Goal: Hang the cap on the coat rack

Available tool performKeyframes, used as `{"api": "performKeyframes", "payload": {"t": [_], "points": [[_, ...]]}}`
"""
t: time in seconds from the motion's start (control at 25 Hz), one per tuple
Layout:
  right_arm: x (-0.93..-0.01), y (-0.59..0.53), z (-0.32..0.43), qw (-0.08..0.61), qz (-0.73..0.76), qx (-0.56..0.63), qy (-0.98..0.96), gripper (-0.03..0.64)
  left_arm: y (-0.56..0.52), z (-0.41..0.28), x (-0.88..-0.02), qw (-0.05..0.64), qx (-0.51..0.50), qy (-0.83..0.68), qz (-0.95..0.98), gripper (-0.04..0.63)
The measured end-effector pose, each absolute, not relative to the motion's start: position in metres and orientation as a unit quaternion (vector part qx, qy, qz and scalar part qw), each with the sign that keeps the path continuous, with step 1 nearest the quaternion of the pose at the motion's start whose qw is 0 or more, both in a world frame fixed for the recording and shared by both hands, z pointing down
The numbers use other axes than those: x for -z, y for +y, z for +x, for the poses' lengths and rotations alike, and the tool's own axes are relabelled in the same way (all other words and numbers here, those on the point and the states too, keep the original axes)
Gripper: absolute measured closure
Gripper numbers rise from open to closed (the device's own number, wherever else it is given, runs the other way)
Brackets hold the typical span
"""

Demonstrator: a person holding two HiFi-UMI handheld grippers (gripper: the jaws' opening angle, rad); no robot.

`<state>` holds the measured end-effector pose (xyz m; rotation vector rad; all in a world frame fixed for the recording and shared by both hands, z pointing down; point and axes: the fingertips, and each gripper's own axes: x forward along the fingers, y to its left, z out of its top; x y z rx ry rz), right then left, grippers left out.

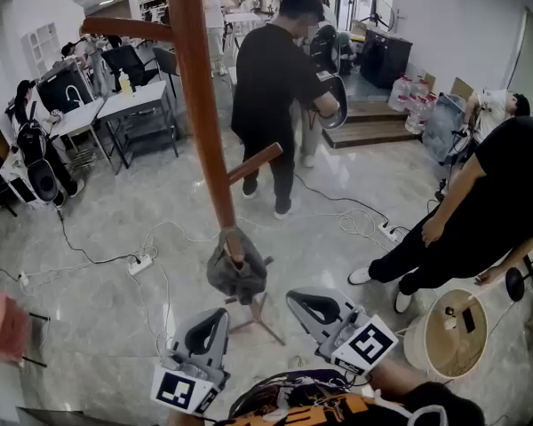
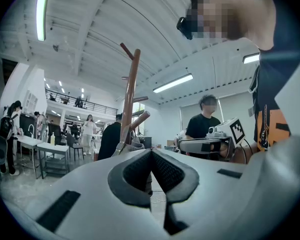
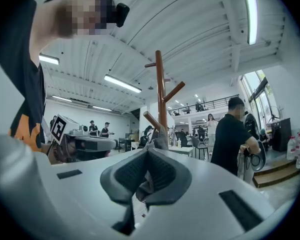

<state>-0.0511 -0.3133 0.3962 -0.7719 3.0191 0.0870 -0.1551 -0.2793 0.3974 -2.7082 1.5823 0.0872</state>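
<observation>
Head view, looking steeply down. The coat rack (image 1: 200, 105), a brown wooden pole with slanted pegs, rises from the lower centre to the top of the frame. The cap (image 1: 236, 275), dark grey and crumpled, hangs on a low peg (image 1: 235, 245) close against the pole, just above the rack's feet. It is free of both my grippers.

My left gripper (image 1: 218, 316) sits at the bottom of the frame, left of centre. Its fingers are pressed together with nothing between them. My right gripper (image 1: 297, 299) sits at bottom centre, just right of the cap but apart from it. Its fingers are likewise closed and empty.

Left gripper view: the fingers meet at one point (image 2: 151, 151), with the rack (image 2: 130, 99) upright behind them, left of centre. Right gripper view: the fingers meet (image 3: 148, 150), and the rack (image 3: 161, 96) and the cap (image 3: 159, 142) stand right behind the tips. Grey cloth shows through the slit below the tips, behind the fingers and not gripped.

Surroundings in the head view: a person in black (image 1: 268, 96) stands at upper centre. A bench (image 1: 135, 101) is at upper left. Cables and a power strip (image 1: 139, 264) lie on the pale floor (image 1: 338, 247).
</observation>
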Motion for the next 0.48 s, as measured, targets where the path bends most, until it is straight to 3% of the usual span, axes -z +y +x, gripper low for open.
{"api": "performKeyframes", "payload": {"t": [0.48], "points": [[-0.3873,-0.3076,-0.0545,0.020,-0.240,-0.036,0.970,0.603,-0.2737,-0.1563,-0.3934,0.008,-0.026,0.505,-0.863,0.572]]}}
